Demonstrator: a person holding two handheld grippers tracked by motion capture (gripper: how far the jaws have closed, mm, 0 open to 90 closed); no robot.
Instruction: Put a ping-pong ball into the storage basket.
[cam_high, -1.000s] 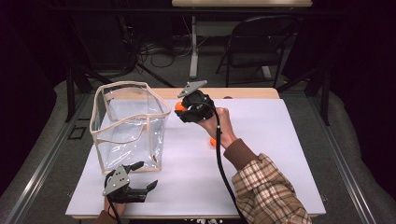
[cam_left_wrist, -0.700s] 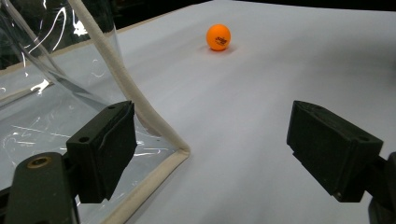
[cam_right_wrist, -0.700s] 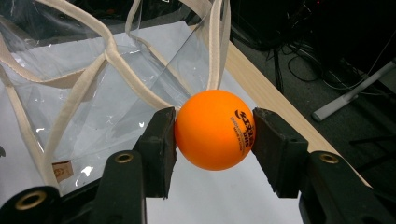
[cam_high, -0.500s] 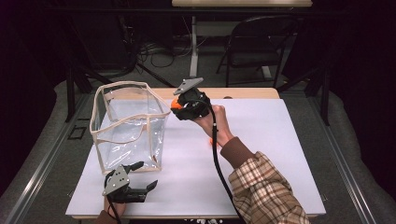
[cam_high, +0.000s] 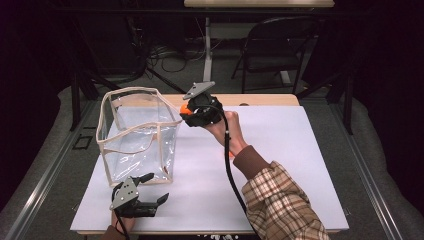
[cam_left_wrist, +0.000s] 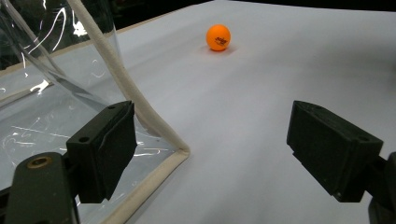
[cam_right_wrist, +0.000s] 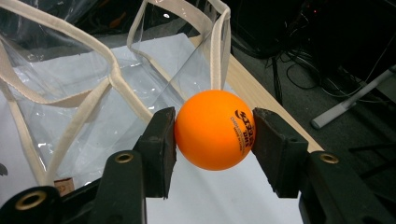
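My right gripper (cam_high: 186, 111) is held up in the air just right of the clear bag's (cam_high: 137, 135) open top, shut on an orange ball (cam_high: 184, 108). In the right gripper view the ball (cam_right_wrist: 214, 129) sits squeezed between the two pads of the right gripper (cam_right_wrist: 214, 140), with the bag's beige-trimmed rim (cam_right_wrist: 112, 79) right ahead. Near the table's front edge my left gripper (cam_high: 157, 187) rests open, nothing between its fingers. From the left gripper (cam_left_wrist: 210, 154) I see the bag's lower corner (cam_left_wrist: 180, 151) close by and a second orange ball (cam_left_wrist: 218, 37) lying farther off on the white surface.
The white tabletop (cam_high: 290, 165) spreads to the right of the bag. A strip of wooden table (cam_high: 265, 99) runs along the back edge. A dark folding chair (cam_high: 275, 45) and cables stand on the floor behind.
The right gripper has carried its ball a little to the left, closer to the bag's rim. The left gripper has stayed where it was.
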